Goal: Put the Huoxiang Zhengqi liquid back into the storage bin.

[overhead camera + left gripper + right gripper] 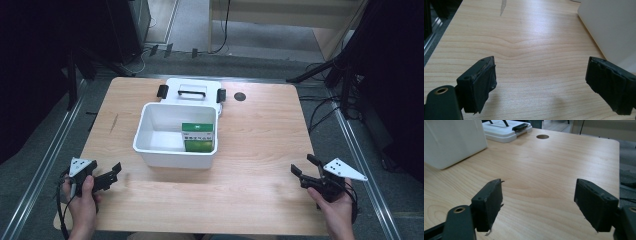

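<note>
A white open bin [150,148] stands mid-table with a green and white box [198,137] upright inside, against its right wall. Its white lid [192,90], with black handle and latches, lies flat just behind it. My left gripper [117,170] rests low near the table's front left corner, jaws open and empty; the bin's wall [609,25] shows at the upper right of the left gripper view. My right gripper [304,165] is near the front right corner, open with nothing between its fingers. The bin [451,142] and the lid [504,130] appear far off in the right gripper view.
A round cable hole [240,96] sits in the tabletop behind the bin to the right, also seen as a hole [542,136] ahead of the right gripper. Bare wood [260,145] lies between bin and right edge. Metal rails run along both table sides.
</note>
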`<action>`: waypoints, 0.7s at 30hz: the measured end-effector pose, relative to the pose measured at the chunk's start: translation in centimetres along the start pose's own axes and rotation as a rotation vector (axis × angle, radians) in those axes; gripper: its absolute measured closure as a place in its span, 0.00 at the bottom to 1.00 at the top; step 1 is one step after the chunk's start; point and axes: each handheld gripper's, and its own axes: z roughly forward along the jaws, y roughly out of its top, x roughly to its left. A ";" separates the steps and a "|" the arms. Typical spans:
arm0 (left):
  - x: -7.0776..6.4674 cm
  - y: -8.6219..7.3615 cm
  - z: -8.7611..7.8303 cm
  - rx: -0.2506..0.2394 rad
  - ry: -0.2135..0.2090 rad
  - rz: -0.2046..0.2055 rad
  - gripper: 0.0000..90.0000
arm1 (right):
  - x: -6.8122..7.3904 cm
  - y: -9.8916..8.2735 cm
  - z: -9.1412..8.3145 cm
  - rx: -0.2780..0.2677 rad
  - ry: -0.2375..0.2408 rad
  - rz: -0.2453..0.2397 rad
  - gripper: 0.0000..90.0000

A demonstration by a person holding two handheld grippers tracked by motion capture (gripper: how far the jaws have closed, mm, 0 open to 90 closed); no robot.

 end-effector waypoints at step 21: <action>0.1 0.0 0.0 0.010 -0.003 -0.007 0.12 | 0.3 -4.3 -3.3 -0.015 -0.038 0.170 0.11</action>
